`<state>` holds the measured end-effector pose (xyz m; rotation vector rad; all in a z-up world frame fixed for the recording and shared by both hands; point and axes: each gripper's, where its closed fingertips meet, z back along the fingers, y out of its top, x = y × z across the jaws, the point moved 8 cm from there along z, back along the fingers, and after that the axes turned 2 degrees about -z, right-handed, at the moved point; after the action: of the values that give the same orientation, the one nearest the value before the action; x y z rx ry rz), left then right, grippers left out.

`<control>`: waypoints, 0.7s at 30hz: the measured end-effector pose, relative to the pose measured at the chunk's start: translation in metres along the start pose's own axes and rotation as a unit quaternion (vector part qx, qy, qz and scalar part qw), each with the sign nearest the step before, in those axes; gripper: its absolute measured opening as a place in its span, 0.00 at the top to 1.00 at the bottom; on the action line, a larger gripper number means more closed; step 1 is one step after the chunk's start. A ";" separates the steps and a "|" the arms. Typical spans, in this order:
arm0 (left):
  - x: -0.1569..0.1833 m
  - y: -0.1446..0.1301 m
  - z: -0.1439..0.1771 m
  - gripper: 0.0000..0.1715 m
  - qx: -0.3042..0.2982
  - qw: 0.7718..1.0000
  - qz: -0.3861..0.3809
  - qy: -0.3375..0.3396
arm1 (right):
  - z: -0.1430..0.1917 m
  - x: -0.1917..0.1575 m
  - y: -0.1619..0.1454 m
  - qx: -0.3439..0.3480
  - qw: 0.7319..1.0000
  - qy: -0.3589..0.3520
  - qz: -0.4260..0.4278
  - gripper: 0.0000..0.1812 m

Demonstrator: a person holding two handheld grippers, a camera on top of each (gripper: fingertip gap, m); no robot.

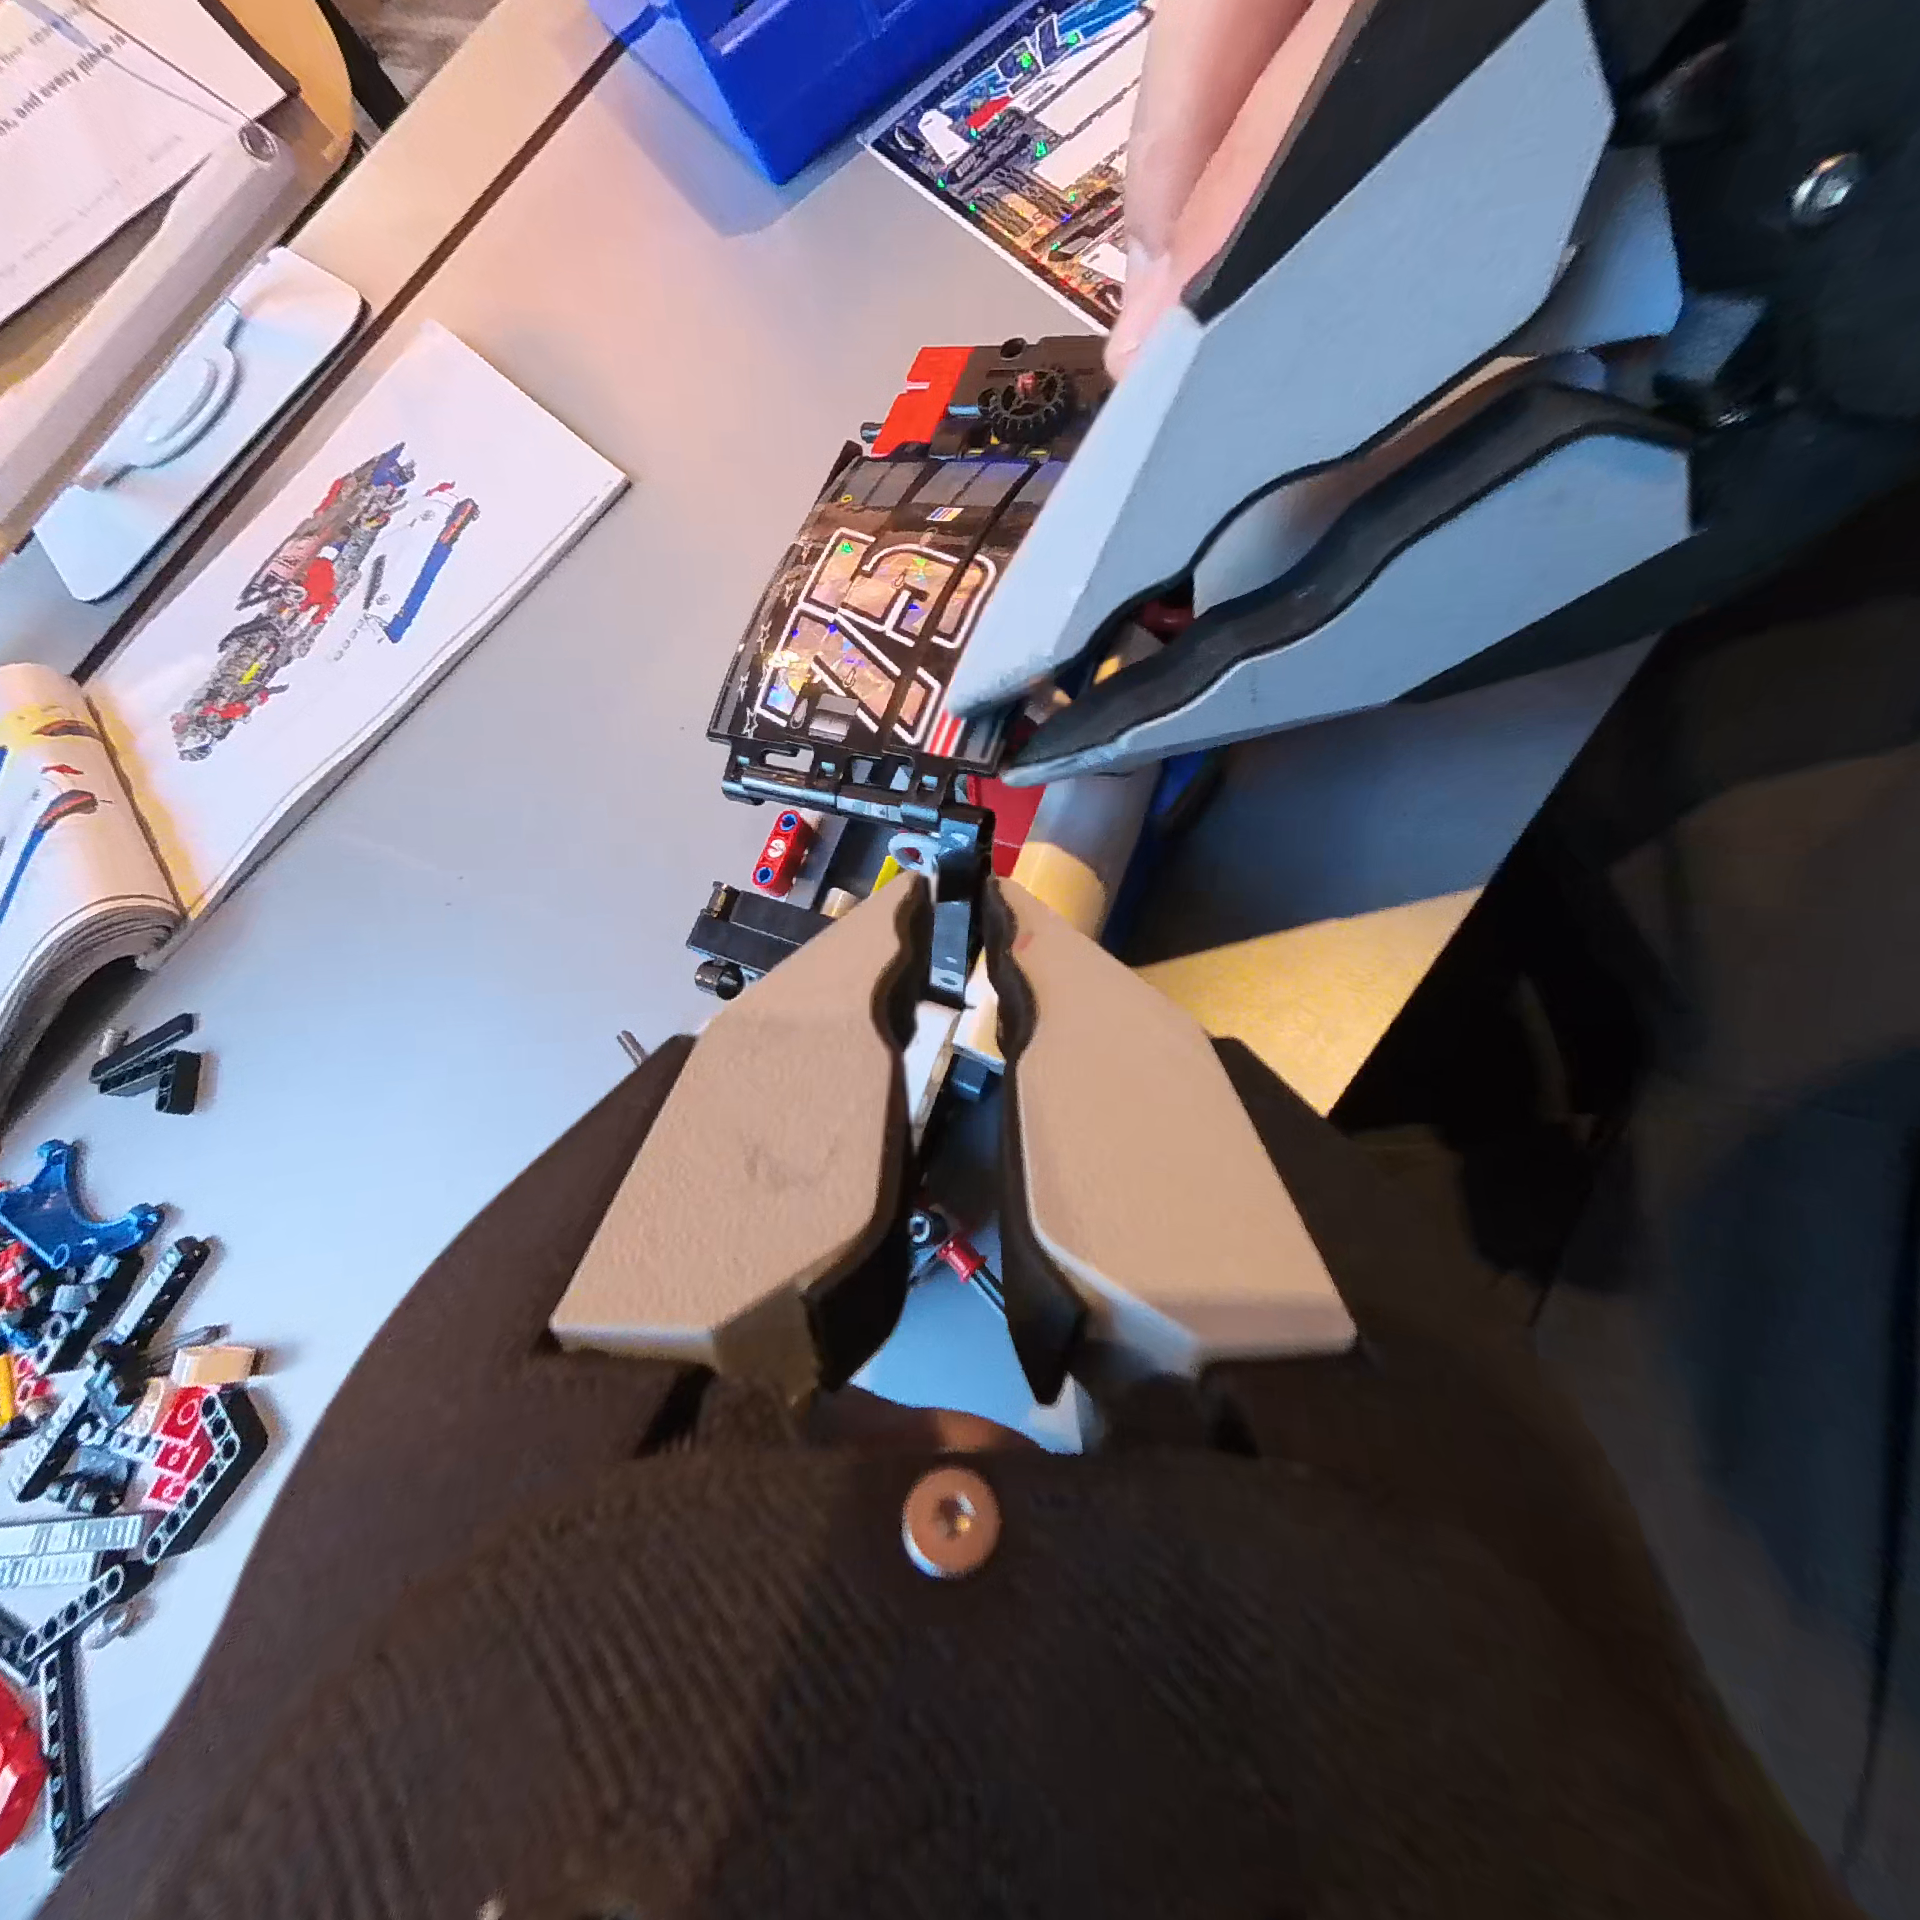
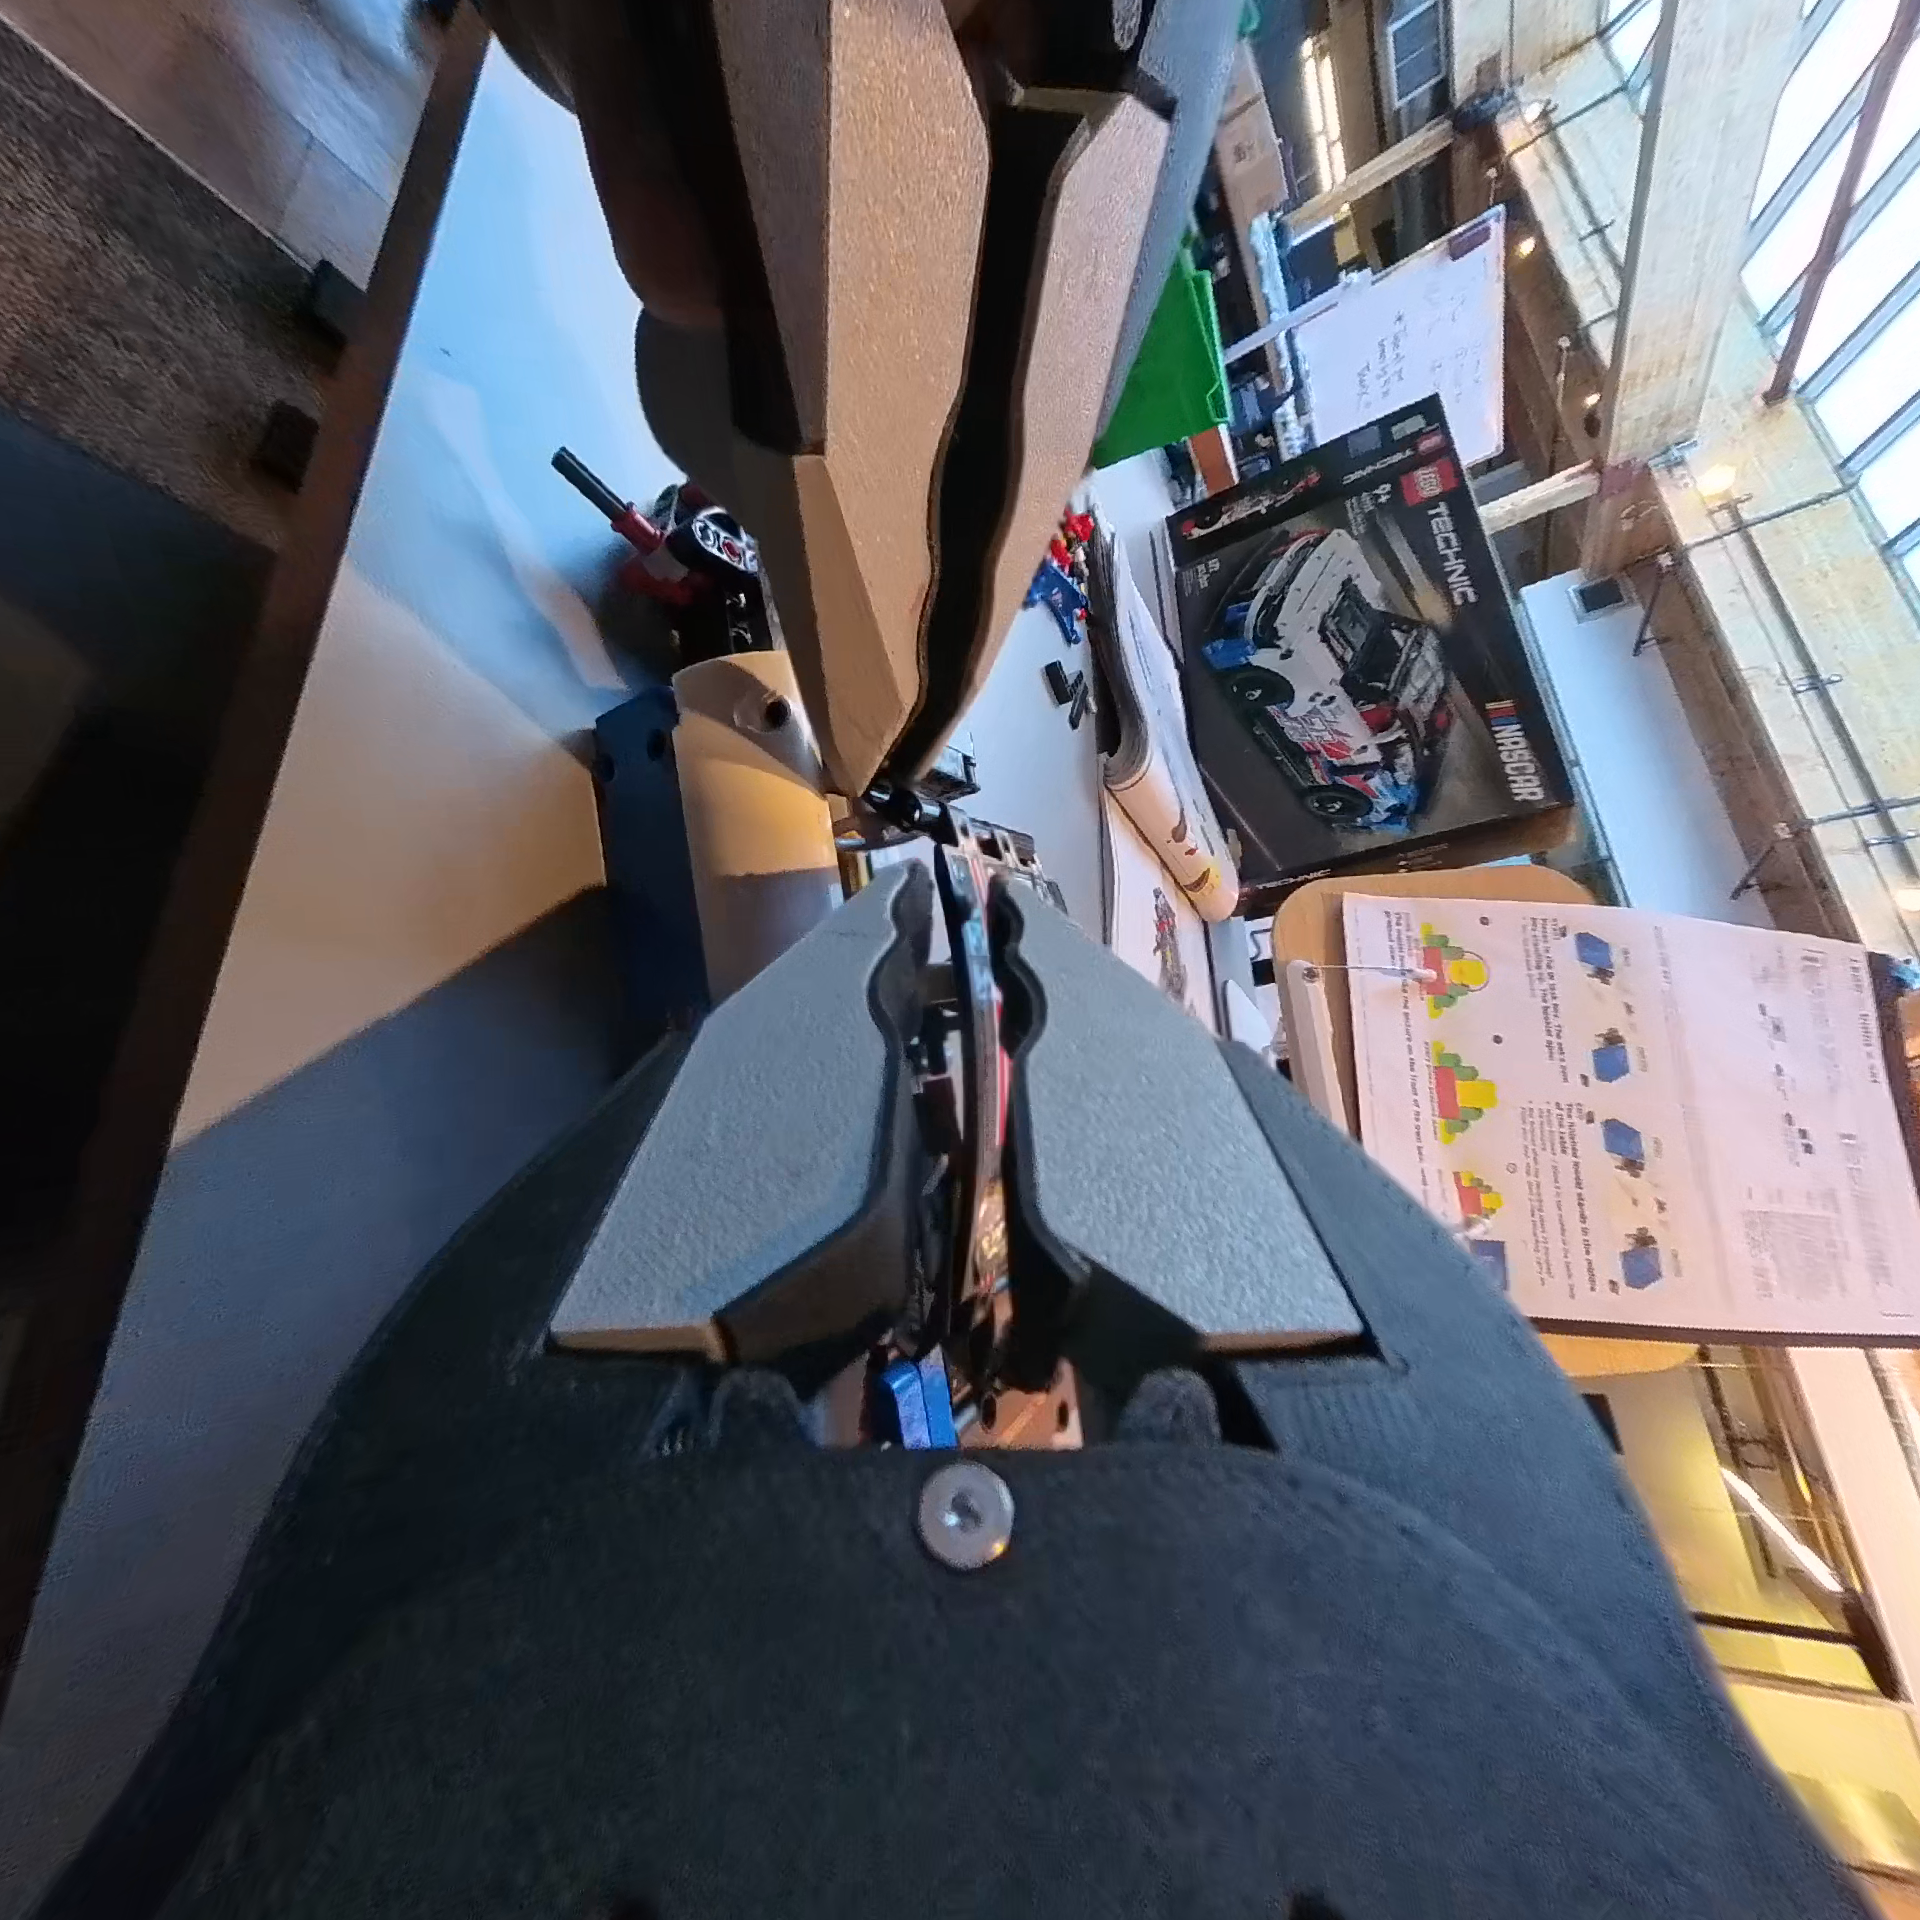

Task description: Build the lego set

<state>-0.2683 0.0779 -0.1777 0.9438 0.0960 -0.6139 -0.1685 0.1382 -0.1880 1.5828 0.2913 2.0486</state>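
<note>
The partly built lego car has a black stickered roof panel (image 1: 873, 613) with red and black parts (image 1: 925, 400) behind it, and stands above the grey table (image 1: 499, 935). My left gripper (image 1: 951, 883) is shut on a grey and black beam (image 1: 951, 935) at the model's near end. My right gripper (image 1: 1003, 743) comes in from the upper right and is shut on the panel's right edge. In the right wrist view my right gripper (image 2: 961, 883) clamps the panel edge-on (image 2: 977, 997), and the left gripper (image 2: 883, 774) meets it from above.
An open instruction booklet (image 1: 343, 613) lies left of the model. Loose parts (image 1: 94, 1382) and black beams (image 1: 151, 1070) lie at the lower left. A blue box (image 1: 831, 73) and a sticker sheet (image 1: 1039, 177) are behind. The set's box (image 2: 1371, 665) stands farther off. Only a small space, under 4 cm, lies between the two pairs of fingers.
</note>
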 end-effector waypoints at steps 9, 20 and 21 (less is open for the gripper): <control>-0.013 0.000 0.023 0.83 0.041 0.997 0.066 0.002 | 0.012 0.006 0.003 0.018 0.999 0.001 -0.027 0.95; -0.045 -0.084 0.072 0.66 -0.018 0.973 0.210 0.095 | 0.095 0.046 -0.098 -0.056 0.934 -0.004 -0.354 0.93; -0.046 -0.092 0.073 0.65 -0.019 0.968 0.231 0.099 | 0.102 0.046 -0.105 -0.062 0.924 0.003 -0.378 0.91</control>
<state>-0.3688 0.0022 -0.1860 0.9473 0.0615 -0.0854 -0.0506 0.2352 -0.1701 1.1335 0.6457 1.4304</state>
